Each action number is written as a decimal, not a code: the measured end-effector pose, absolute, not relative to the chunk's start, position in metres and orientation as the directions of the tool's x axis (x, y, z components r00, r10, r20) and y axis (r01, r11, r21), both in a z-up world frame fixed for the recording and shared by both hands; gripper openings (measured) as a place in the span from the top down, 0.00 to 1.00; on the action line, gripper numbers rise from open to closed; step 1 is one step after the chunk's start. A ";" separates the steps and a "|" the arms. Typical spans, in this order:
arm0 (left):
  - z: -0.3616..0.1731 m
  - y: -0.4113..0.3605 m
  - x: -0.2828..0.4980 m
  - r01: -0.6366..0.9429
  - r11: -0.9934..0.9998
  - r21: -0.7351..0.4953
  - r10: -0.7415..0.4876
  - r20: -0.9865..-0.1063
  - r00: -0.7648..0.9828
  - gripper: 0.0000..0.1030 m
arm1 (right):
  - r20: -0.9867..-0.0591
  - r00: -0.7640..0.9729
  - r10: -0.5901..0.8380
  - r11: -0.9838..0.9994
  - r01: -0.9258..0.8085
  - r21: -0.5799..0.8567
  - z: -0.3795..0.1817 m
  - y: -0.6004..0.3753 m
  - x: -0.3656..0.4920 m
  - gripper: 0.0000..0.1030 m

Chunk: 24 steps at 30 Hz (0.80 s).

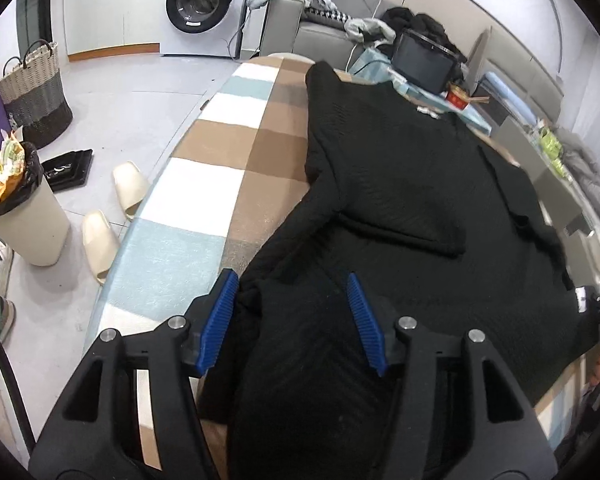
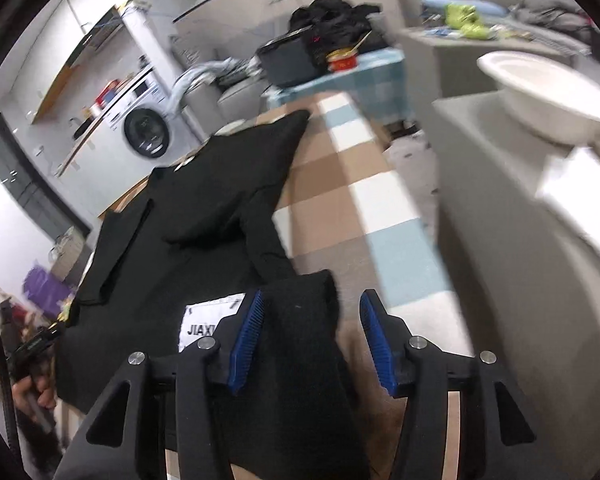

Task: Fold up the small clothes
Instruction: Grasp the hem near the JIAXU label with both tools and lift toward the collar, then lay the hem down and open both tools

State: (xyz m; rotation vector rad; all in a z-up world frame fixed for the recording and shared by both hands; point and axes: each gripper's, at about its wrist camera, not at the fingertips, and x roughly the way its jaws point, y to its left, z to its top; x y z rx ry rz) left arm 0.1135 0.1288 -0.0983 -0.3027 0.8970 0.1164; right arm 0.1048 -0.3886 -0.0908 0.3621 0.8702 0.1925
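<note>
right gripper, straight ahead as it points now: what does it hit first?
The black garment: a bunched fold of it already sits between the open right gripper fingers, against the left one. Past that fold the line seems to run over the checkered cloth toward the blue-covered stand; depth is unclear.

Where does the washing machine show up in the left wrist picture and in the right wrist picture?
Left wrist view: washing machine at the top, left of centre, beyond the checked table cover.
Right wrist view: washing machine at mid-left, tilted, behind the black garment.
Shared landmark: the red cup at the table's far end.
</note>
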 end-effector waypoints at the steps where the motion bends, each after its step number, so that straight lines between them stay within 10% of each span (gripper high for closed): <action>1: -0.101 0.127 0.117 -0.223 0.953 -0.202 -0.023 -0.787 0.616 0.48 | -0.717 0.617 0.325 0.921 -0.033 0.389 -0.095 -0.384 0.111 0.50; 5: -0.108 0.124 0.126 -0.233 0.956 -0.178 -0.002 -0.800 0.600 0.54 | -0.744 0.589 0.316 0.940 -0.090 0.328 -0.101 -0.359 0.126 0.51; 9: -0.109 0.118 0.123 -0.210 0.967 -0.142 0.012 -0.802 0.597 0.78 | -0.766 0.566 0.304 0.952 -0.155 0.264 -0.104 -0.338 0.131 0.73; 24: -0.105 0.096 0.048 -0.159 0.981 -0.112 0.003 -0.810 0.587 0.79 | -0.803 0.528 0.277 0.961 -0.156 0.229 -0.109 -0.335 0.086 0.81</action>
